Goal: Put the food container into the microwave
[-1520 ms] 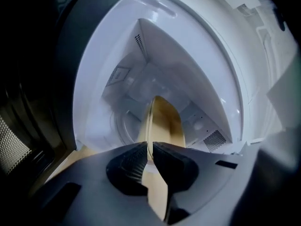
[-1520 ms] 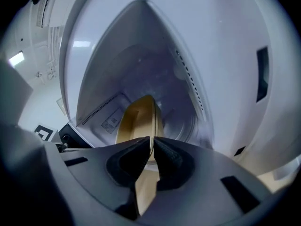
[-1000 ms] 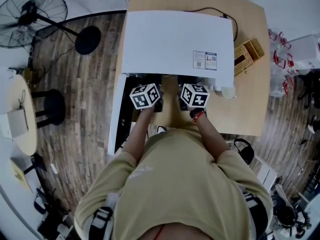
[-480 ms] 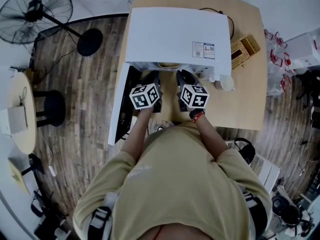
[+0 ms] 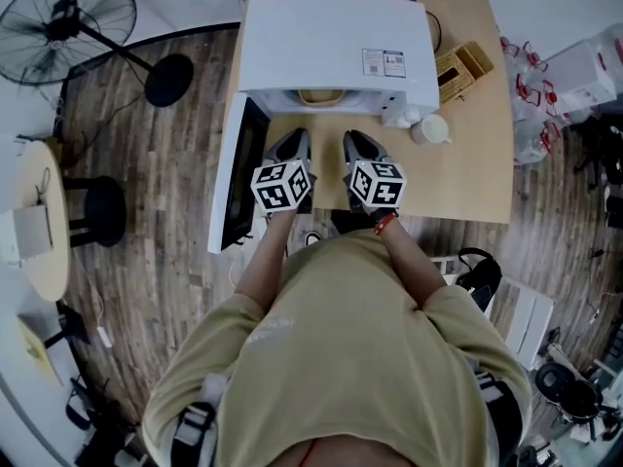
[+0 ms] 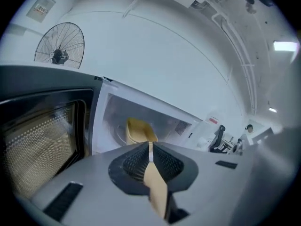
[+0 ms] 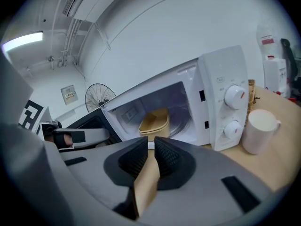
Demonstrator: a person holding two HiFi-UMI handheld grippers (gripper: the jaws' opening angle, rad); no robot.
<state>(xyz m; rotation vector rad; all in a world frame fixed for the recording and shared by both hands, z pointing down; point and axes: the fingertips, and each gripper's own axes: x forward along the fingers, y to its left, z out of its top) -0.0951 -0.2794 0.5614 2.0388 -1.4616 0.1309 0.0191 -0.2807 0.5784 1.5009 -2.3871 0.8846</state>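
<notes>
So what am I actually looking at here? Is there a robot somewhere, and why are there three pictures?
There is no robot arm. A person holds a two-jaw hand tool in each hand: the left gripper and the right gripper. The cubes with square markers are part of these tools. One picture comes from a camera on the person's head, looking steeply down. The other two come from small cameras riding on the grippers, each looking along its own jaws. On the wooden table stands a white microwave, its door swung open to the left. The tan food container sits inside it. A white mug stands beside the microwave's dials, and a wicker basket is next to the microwave. Both grippers' jaws are closed and hold nothing.
</notes>
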